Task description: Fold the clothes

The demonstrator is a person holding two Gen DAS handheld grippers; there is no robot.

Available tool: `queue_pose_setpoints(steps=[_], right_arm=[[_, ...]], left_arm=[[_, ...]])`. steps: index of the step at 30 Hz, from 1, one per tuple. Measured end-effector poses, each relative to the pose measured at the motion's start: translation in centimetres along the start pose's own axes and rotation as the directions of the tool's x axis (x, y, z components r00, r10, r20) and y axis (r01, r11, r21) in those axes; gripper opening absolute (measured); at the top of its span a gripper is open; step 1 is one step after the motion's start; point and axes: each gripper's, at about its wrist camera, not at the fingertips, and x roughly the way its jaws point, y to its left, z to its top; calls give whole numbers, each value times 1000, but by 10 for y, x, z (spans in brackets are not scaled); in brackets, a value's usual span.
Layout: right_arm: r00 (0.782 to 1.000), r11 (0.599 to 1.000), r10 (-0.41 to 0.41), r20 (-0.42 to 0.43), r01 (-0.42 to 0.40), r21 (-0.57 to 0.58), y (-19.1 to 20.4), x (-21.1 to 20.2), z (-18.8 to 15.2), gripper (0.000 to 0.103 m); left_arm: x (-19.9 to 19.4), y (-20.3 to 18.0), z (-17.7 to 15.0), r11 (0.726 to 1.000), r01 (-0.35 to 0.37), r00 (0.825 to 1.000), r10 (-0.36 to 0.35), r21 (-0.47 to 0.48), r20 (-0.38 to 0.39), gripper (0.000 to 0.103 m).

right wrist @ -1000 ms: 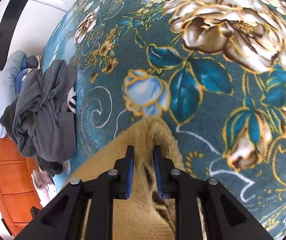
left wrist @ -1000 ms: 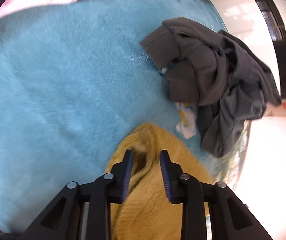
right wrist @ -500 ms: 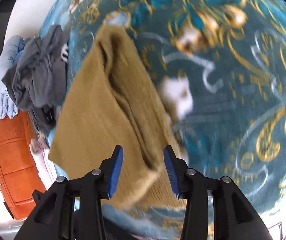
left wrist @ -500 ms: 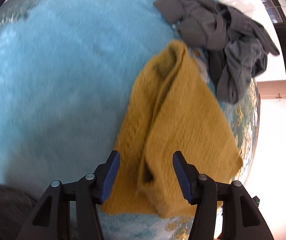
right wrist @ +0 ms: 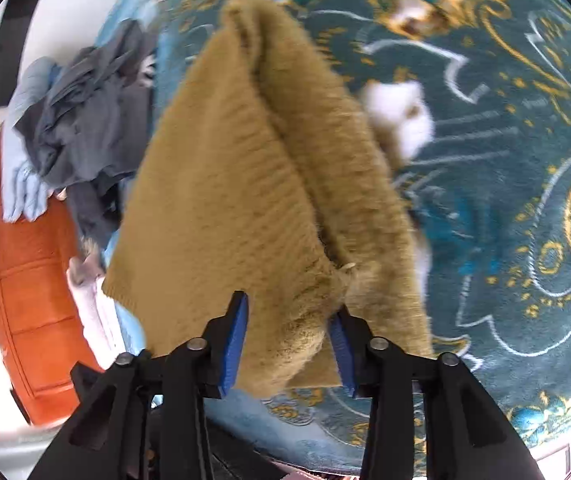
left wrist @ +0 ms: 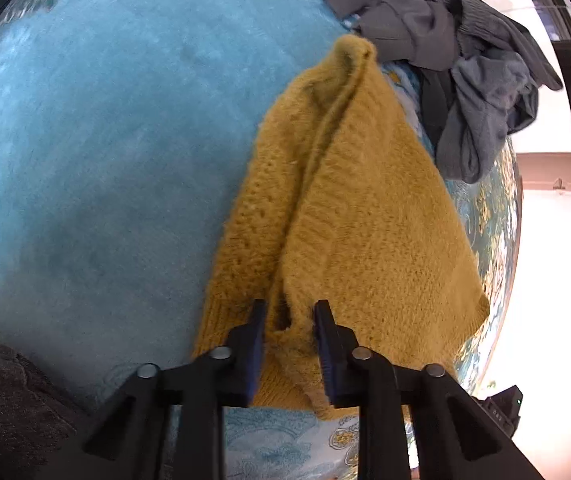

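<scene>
A mustard-yellow knitted sweater (left wrist: 349, 200) lies folded lengthwise on the blue blanket (left wrist: 105, 140), its near hem at my left gripper (left wrist: 288, 338). The left jaws stand partly apart around the near hem, closing in on a bunched fold. In the right wrist view the same sweater (right wrist: 245, 168) lies on the floral bedspread (right wrist: 505, 160). My right gripper (right wrist: 287, 340) is open, jaws wide on either side of the sweater's near edge.
A heap of grey clothes (left wrist: 465, 60) lies just beyond the sweater's far end; it also shows in the right wrist view (right wrist: 89, 120). An orange wooden bed frame (right wrist: 25, 280) and light blue folded cloth (right wrist: 25, 160) are at the left. White floor lies past the bed edge.
Both grippers let go of the sweater's far end and drew back to its near hem. The left jaws have since narrowed around the hem; the right jaws stay wide.
</scene>
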Motion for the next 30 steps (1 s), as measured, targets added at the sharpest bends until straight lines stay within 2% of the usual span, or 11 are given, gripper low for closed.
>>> queue_pose_setpoints(steps=[1, 4, 8, 12, 14, 18, 21, 24, 26, 28, 30], right_arm=[[1000, 1000, -6, 13, 6, -12, 4, -3, -1, 13], [998, 998, -12, 62, 15, -55, 12, -18, -3, 11], [996, 996, -28, 82, 35, -81, 13, -29, -8, 11], [994, 995, -105, 24, 105, -3, -13, -1, -10, 11], [994, 994, -106, 4, 106, 29, -23, 9, -13, 11], [996, 996, -86, -8, 87, 10, -20, 6, -9, 11], [998, 998, -60, -18, 60, -36, -11, 0, -7, 14], [999, 996, -52, -6, 52, -69, -6, -8, -3, 22], [999, 997, -38, 27, 40, -71, -8, -16, 0, 48], [997, 998, -24, 69, 28, -64, -12, -25, 2, 49], [993, 997, -48, 106, 54, -55, -18, -28, 4, 52]], left_arm=[[-2, 1, -1, 1000, 13, 1000, -13, -3, 3, 18], [-17, -5, -6, 997, 56, 997, -58, 46, 47, 16], [-28, -8, -13, 996, 26, 997, -32, 87, 70, 16], [-8, 10, -9, 999, -50, 998, 50, 1, -45, 16], [-6, 16, -6, 999, -40, 998, 38, -28, -56, 16], [-9, 22, -6, 999, -18, 998, 15, -51, -53, 19], [-17, 25, -8, 998, 17, 999, -18, -64, -29, 19], [-39, 33, -10, 991, 108, 992, -102, -84, 69, 22], [-53, 40, -12, 980, 173, 976, -156, -103, 151, 29], [-63, 42, -16, 975, 199, 962, -174, -101, 208, 40], [-61, 26, -19, 983, 176, 964, -162, -49, 210, 43]])
